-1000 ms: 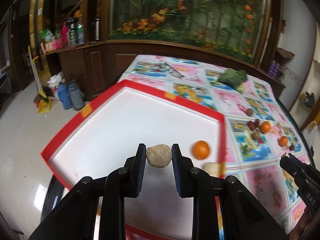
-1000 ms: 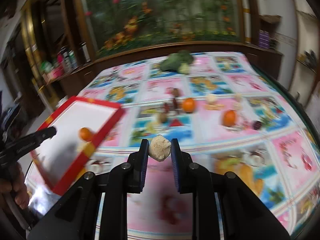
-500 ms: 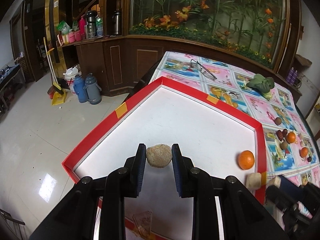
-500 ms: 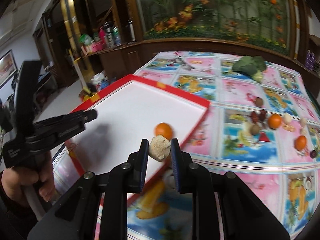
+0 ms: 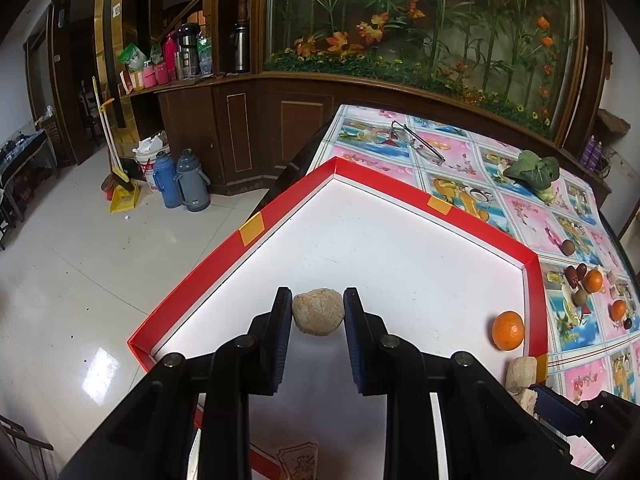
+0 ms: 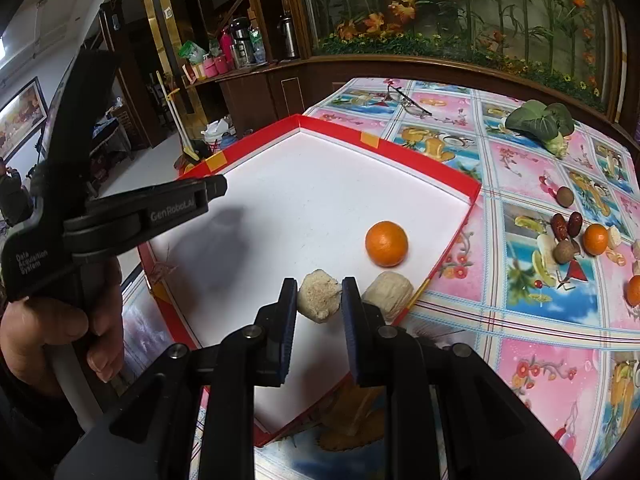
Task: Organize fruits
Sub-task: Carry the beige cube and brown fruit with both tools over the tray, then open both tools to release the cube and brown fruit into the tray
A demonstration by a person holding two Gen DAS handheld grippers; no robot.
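Above a red-rimmed white tray [image 5: 534,280] on a flower-print tablecloth [image 6: 520,344]: left gripper [image 5: 318,312], jaws narrow and clamped on a rough, rounded beige lump [image 5: 319,311], poised over the tray's near-left part. Right gripper [image 6: 319,296], jaws likewise narrow and pressed against a second pale, crumbly lump [image 6: 318,295], over the tray's near edge. Just beside it, inside the tray by the rim, a third beige lump [image 6: 388,290]; touching the pad or merely close, impossible to tell. Farther in, alone on the white floor of the tray, an orange [image 6: 386,243], near the right-hand rim.

On the cloth to the right, well apart from the tray: a loose scatter of small fruit, among them two more oranges [image 6: 595,239], a pair of dark red dates [image 6: 568,225] and brown round fruits [image 6: 565,197]. At the table's far side, a leafy green vegetable [image 6: 540,120] and a pair of glasses [image 6: 406,100].

At the left of the right wrist view, a hand [image 6: 60,332] around the black handle of the left gripper. Beyond the table, dark wood cabinets [image 5: 256,132], a glass case of artificial flowers [image 5: 420,20] and two flasks [image 5: 180,180] on a tiled floor.
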